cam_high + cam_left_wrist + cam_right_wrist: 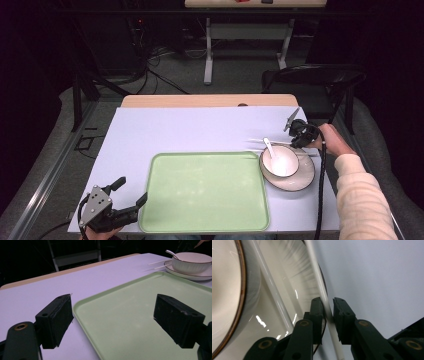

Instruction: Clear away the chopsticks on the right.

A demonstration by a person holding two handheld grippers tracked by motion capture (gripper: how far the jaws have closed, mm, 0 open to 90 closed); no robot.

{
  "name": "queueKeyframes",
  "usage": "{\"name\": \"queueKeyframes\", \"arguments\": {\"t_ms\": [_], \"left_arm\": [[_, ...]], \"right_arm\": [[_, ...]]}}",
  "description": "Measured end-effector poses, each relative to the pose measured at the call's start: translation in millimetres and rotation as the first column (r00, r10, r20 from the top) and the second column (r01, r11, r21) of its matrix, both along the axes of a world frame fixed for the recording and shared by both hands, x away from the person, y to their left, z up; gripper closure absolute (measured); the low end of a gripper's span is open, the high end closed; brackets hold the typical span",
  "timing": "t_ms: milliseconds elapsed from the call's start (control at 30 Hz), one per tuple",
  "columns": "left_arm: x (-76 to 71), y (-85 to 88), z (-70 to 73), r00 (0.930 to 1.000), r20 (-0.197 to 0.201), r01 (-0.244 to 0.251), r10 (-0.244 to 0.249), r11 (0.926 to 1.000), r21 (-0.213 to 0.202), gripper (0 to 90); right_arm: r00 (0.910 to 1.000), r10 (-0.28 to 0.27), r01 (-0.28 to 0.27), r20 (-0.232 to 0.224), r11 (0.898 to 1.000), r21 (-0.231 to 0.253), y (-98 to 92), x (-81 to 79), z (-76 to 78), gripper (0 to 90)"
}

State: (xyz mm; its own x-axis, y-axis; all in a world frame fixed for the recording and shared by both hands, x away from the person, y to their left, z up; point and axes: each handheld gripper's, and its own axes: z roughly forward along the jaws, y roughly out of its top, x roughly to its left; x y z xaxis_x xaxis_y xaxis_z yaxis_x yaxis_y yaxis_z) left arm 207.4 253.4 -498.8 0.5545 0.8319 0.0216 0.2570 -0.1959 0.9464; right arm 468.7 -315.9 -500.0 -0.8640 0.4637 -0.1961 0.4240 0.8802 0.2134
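Note:
A white bowl with a white spoon in it stands on a cream plate, right of a pale green tray. Two white chopsticks lie across the plate's far side. My right gripper is at the plate's far right rim. Up close, the right gripper is shut on one chopstick; the second chopstick rests over the plate beside the bowl. My left gripper is open at the tray's near left corner, and the left gripper straddles the tray edge, holding nothing.
A lilac mat covers the table, with a wooden strip bare at the far edge. A black chair stands beyond the far right corner. Bowl and plate sit far off in the left gripper view.

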Motion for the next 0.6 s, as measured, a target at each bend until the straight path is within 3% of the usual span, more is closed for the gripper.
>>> {"name": "queueKeyframes", "arguments": {"t_ms": [133, 233, 333, 467, 500, 600], "left_arm": [[0.0, 0.0, 0.0, 1.0000, 0.000, -0.003, 0.003, 1.0000, 0.000, 15.7], [0.0, -0.1, 0.0, 1.0000, 0.000, -0.003, 0.003, 1.0000, 0.001, 15.7], [-0.1, 0.0, 0.0, 1.0000, 0.001, -0.006, 0.006, 1.0000, -0.003, 15.7], [-0.1, 0.2, 0.0, 1.0000, 0.000, -0.005, 0.005, 1.0000, 0.000, 15.7], [0.0, 0.2, 0.1, 1.0000, 0.000, -0.006, 0.006, 1.0000, 0.000, 15.7], [-0.4, 0.0, 0.2, 1.0000, 0.000, -0.005, 0.005, 1.0000, -0.002, 15.7]], "right_arm": [[0.9989, 0.047, -0.047, -0.009, 0.999, -0.018, 2.3, -0.2, 0.3, 83.2], [0.9986, 0.053, -0.053, -0.007, 0.998, -0.021, 2.8, -0.3, 1.0, 84.0], [0.9974, 0.069, -0.068, 0.019, 0.997, -0.035, 3.6, -1.6, 4.3, 84.5], [0.9973, 0.052, -0.050, 0.053, 0.998, -0.040, 2.2, -3.0, 11.9, 84.6], [0.9966, 0.026, -0.026, 0.079, 1.000, -0.004, -0.1, -3.6, 20.9, 84.6], [0.9944, -0.018, 0.014, 0.105, 0.999, 0.034, -1.5, -7.8, 38.0, 84.6]]}}
